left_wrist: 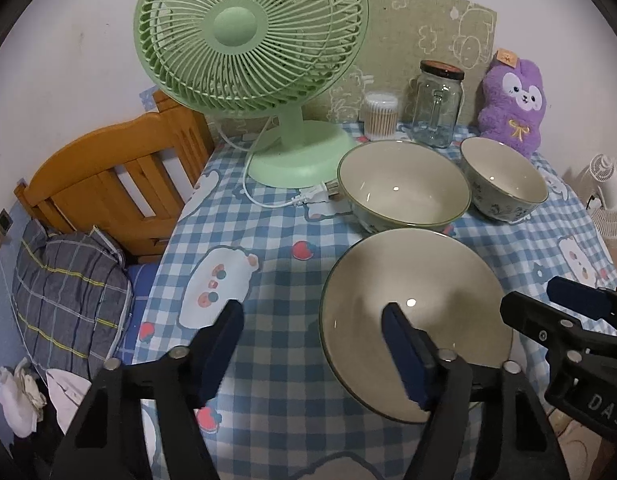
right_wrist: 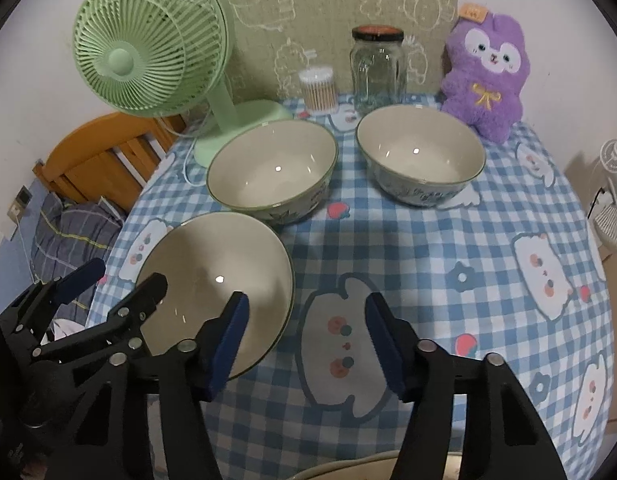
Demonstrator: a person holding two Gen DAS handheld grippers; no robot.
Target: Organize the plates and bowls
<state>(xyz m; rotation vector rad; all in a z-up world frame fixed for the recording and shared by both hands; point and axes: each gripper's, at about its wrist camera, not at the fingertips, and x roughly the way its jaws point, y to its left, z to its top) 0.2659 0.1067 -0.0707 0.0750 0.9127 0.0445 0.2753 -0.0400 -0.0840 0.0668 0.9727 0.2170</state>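
A cream plate with a green rim (left_wrist: 420, 292) lies on the checked tablecloth near the front; it also shows in the right wrist view (right_wrist: 212, 264). Behind it stand a large bowl (left_wrist: 404, 184) (right_wrist: 272, 168) and a smaller bowl (left_wrist: 504, 178) (right_wrist: 420, 156). My left gripper (left_wrist: 312, 336) is open, its right finger over the plate's near part, its left finger over the cloth. My right gripper (right_wrist: 306, 332) is open and empty, just right of the plate above the cloth; it also shows in the left wrist view (left_wrist: 548, 304).
A green desk fan (left_wrist: 248, 40) with its cord and plug stands at the back left. A cotton swab box (left_wrist: 380, 114), glass jar (left_wrist: 438, 106) and purple plush toy (left_wrist: 512, 108) line the back edge. A wooden bed frame (left_wrist: 108, 176) is left of the table.
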